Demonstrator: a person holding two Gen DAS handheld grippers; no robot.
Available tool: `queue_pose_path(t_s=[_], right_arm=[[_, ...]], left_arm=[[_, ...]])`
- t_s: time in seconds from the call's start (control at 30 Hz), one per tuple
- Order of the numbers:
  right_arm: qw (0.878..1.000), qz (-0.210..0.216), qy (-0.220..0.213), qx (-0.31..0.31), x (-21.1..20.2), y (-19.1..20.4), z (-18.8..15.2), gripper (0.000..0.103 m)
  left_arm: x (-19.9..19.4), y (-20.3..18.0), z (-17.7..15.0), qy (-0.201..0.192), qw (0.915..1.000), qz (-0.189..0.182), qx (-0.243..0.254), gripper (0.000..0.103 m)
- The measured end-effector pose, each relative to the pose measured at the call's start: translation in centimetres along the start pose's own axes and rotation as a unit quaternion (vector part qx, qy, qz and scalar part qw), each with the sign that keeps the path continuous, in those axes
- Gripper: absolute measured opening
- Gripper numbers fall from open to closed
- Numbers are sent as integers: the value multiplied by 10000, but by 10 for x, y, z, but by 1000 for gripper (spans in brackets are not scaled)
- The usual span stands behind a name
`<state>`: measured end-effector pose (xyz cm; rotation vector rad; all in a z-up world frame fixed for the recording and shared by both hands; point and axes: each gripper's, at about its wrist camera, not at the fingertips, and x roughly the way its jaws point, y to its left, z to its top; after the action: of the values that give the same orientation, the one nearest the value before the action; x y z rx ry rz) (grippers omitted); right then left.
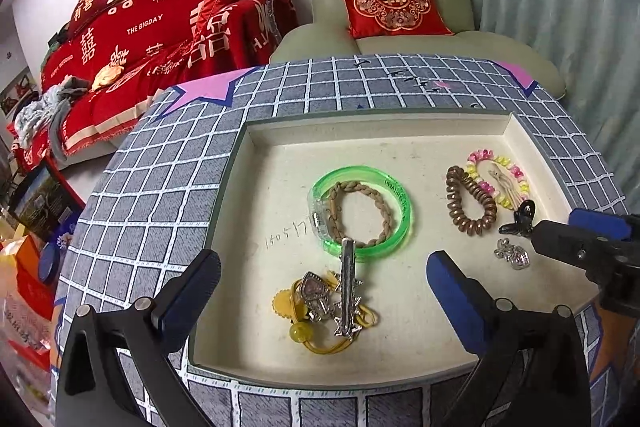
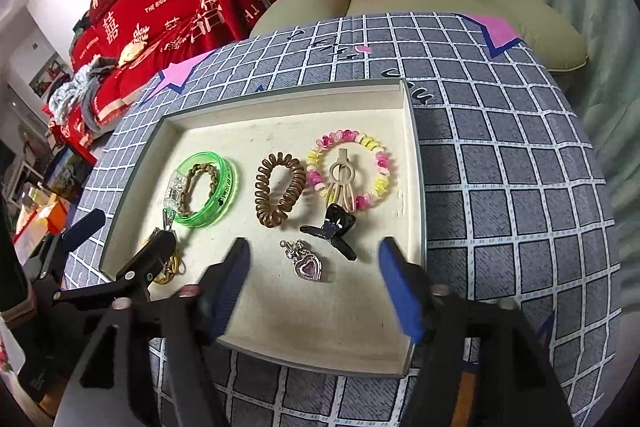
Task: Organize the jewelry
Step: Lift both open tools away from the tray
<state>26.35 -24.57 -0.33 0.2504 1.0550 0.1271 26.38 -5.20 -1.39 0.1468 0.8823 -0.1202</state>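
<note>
One shallow cream tray [image 2: 414,163] lies on the grid-patterned tablecloth [image 2: 500,187], and everything sits inside it. One green bangle [image 2: 226,187] serves as landmark; one braided brown band [image 2: 198,187] lies within its ring. To the bangle's right come two coil hair ties: one brown [image 2: 280,191], then one pink-and-yellow [image 2: 352,171] with one beige clip [image 2: 344,183] inside it. One black claw clip [image 2: 332,229] lies nearer than those ties. There are two heart pendants: one [image 2: 308,265] beside the claw clip, the other [image 1: 314,293] just below the bangle in a heap with one silver bar clip [image 1: 347,287] and a yellow tie [image 1: 300,331].

The left gripper [image 1: 324,291] hangs over that heap, jaws apart. The right gripper [image 2: 314,283] straddles the pendant by the claw clip, jaws apart.
</note>
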Motion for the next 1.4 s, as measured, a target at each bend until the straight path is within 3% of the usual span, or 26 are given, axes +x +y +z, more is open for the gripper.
queue_pose_path(t_s=[0.3, 0.4, 0.77, 1.4], right_arm=[[9998, -167, 49, -60, 0, 3, 0, 87], [9997, -211, 30, -109, -1, 5, -3, 103], [9994, -273, 3, -223, -14, 10, -20, 103], [9968, -562, -450, -347, -70, 22, -87, 103]], left_arm=[[-4, 3, -3, 46, 10000, 14, -52, 103], [-5, 5, -5, 65, 9999, 17, -92, 103], [-24, 5, -20, -40, 10000, 72, -18, 103], [-81, 13, -77, -194, 9994, 170, -217, 103]])
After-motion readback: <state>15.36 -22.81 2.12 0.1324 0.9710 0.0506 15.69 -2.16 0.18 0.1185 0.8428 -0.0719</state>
